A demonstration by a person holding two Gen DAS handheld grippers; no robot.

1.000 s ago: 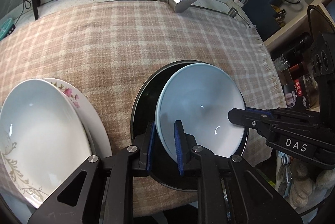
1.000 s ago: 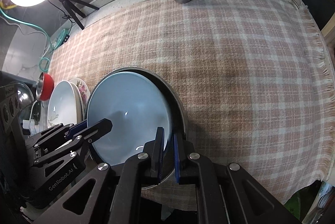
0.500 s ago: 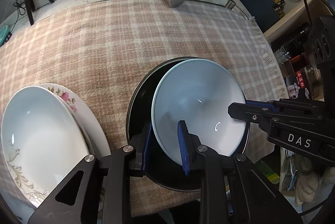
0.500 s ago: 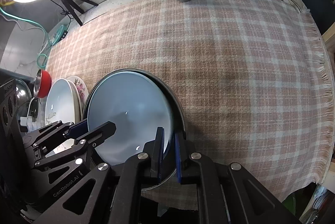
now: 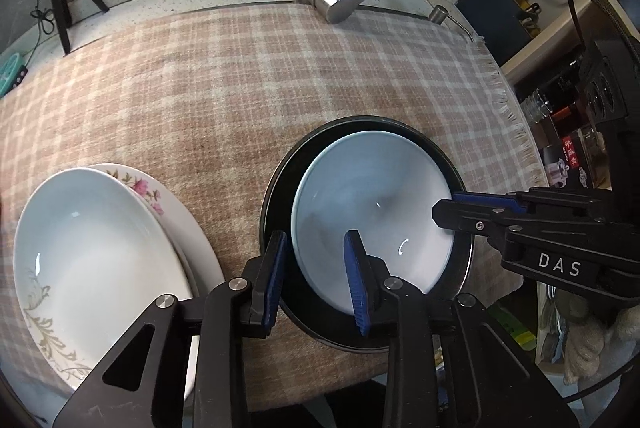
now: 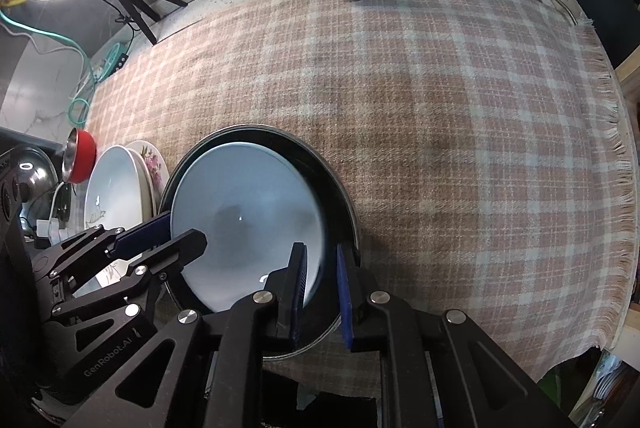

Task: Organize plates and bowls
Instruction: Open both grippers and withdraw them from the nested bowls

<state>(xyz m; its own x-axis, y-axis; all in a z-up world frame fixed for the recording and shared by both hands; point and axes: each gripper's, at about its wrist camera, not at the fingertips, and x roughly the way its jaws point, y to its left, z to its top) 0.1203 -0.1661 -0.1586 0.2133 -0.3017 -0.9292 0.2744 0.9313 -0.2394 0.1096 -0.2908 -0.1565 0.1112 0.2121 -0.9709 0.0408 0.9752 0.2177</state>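
On the left of the checked cloth [image 5: 248, 75] covering the tabletop, a white plate [image 5: 92, 252] lies stacked on a flowered plate [image 5: 160, 199]. Just right of them, my pale blue bowl [image 5: 368, 203] sits inside the black pan [image 5: 280, 179]. My left gripper [image 5: 316, 276] has just been opening; its jaws straddle the bowl's rim, released. My right gripper [image 6: 320, 288] has been easing apart too, its jaws loose around the bowl's opposite rim.
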